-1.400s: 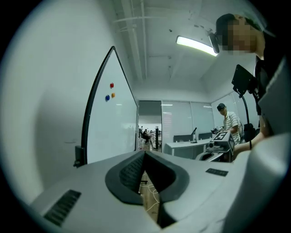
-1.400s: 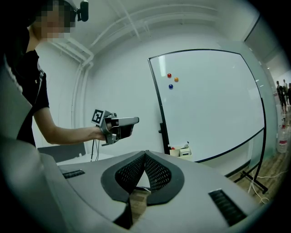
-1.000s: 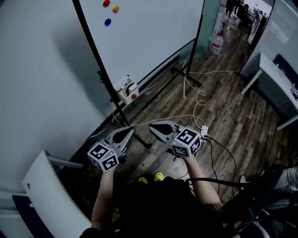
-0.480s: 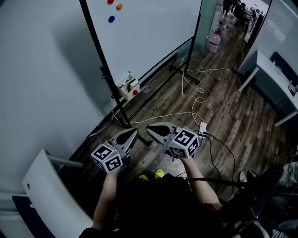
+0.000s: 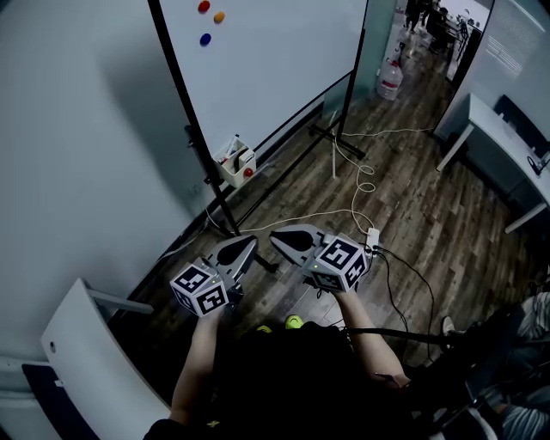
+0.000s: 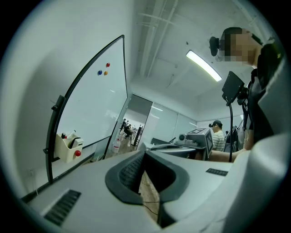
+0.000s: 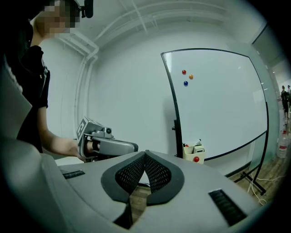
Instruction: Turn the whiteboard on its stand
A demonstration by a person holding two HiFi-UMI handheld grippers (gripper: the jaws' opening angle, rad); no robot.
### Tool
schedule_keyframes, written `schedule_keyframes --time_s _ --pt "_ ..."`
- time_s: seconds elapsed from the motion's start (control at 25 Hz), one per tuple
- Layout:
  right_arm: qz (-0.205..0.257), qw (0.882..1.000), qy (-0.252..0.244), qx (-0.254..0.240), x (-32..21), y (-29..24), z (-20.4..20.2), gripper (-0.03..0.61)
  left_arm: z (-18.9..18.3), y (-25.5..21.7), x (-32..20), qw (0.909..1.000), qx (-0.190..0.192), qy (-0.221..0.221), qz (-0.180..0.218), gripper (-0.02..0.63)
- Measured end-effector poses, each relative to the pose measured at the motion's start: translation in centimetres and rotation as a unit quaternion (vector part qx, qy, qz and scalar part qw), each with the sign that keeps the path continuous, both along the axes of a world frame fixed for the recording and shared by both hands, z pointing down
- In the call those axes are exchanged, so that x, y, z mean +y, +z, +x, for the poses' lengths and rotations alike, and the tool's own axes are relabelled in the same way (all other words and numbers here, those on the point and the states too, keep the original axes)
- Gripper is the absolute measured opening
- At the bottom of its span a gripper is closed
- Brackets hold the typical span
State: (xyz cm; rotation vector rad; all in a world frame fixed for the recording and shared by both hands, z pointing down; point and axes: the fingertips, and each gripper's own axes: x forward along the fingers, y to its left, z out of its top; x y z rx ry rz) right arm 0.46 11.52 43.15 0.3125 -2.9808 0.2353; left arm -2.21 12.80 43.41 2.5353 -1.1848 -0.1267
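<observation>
A white, black-framed whiteboard [image 5: 275, 77] stands ahead of the left gripper [image 5: 246, 244] and right gripper [image 5: 277, 238], three coloured magnets [image 5: 206, 17] near its top. Both grippers are clenched, empty.

1 whiteboard [image 5: 275, 69], 3 magnets [image 5: 218, 16], 1 pen caddy [image 5: 234, 165], 2 tools (L tool [image 5: 245, 247], R tool [image 5: 282, 239])

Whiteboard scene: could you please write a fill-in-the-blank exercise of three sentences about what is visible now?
1. The whiteboard carries ___ round magnets near its top.
2. The lowest magnet is coloured ___.
3. The left gripper and the right gripper both have their jaws ___, with nothing between them.

Missing words: three; blue; shut.
</observation>
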Motion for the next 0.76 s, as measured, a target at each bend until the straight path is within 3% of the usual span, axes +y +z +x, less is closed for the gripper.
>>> schedule_keyframes --time_s 0.76 --pt "-0.006 1.0 -0.009 0.009 0.4 0.3 1.4 0.015 1.4 0.5 0.2 0.9998 -0.013 0.002 -0.012 0.002"
